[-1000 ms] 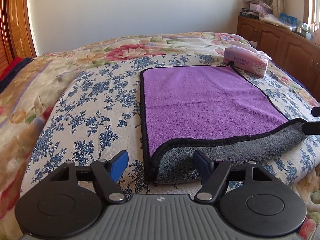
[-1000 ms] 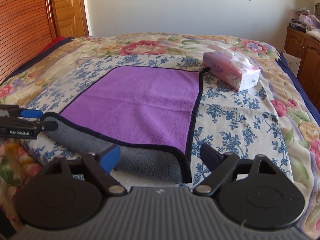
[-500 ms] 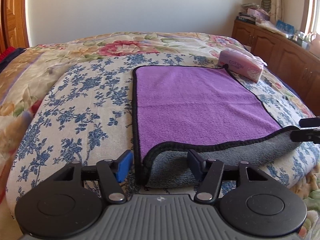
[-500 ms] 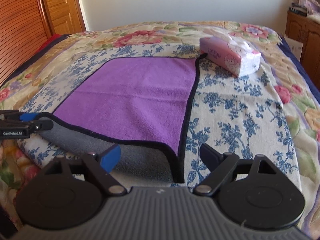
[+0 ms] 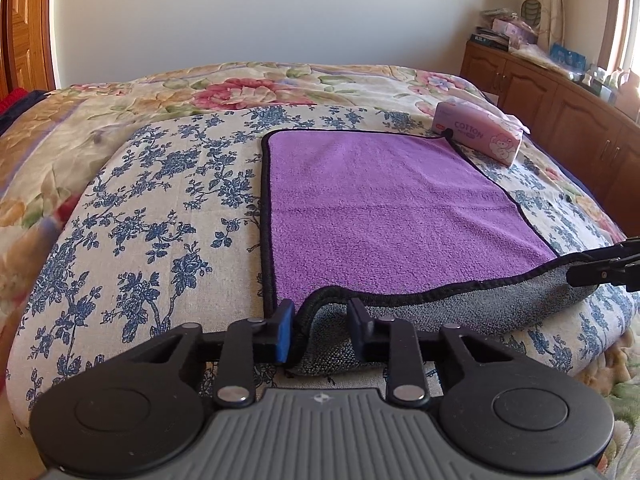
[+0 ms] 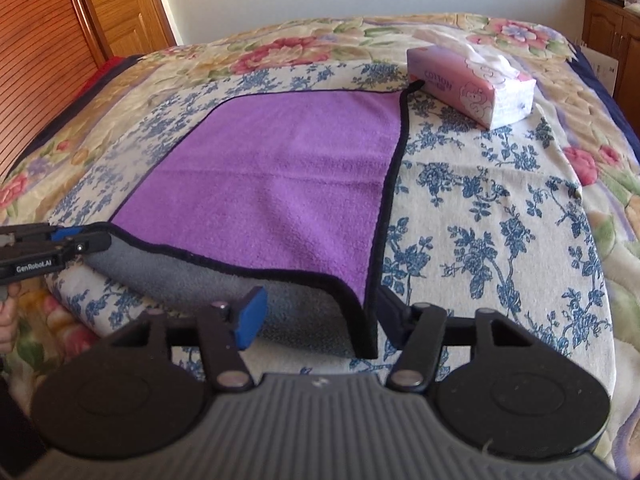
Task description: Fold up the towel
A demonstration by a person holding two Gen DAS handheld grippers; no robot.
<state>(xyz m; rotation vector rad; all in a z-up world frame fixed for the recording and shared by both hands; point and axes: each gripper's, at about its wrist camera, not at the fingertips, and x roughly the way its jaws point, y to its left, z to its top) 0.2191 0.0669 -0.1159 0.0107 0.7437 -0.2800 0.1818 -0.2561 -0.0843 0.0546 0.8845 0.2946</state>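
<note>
the towel (image 5: 384, 208) is lying in the middle of both frames, purple side up with a black hem, its near edge turning over to show the grey underside (image 6: 224, 280). it is resting flat on the blue-flowered quilt (image 5: 160, 208), and its far right corner is touching the pink tissue box (image 5: 480, 136) in the upper right of the left view.

my left gripper (image 5: 320, 328) is sitting at the bottom centre of its frame with the jaws partly parted around the near left corner; the black hem is lying between them against the blue pad, but i cannot tell if they are pinching it yet. my right gripper (image 6: 320, 316) is spread wide at the bottom of its frame, straddling the near right corner, with the hem running down just inside the right finger.

the quilt is covering a bed (image 6: 560, 92) with a larger red-flowered spread behind it. a pale wall (image 5: 240, 16) is filling the top of the left view, a wooden cabinet (image 5: 560, 92) is standing at the upper right, and a wooden door (image 6: 120, 4) is showing in the upper left of the right view.

bare quilt is lying to the left of the towel in the left view and to its right in the right view.
</note>
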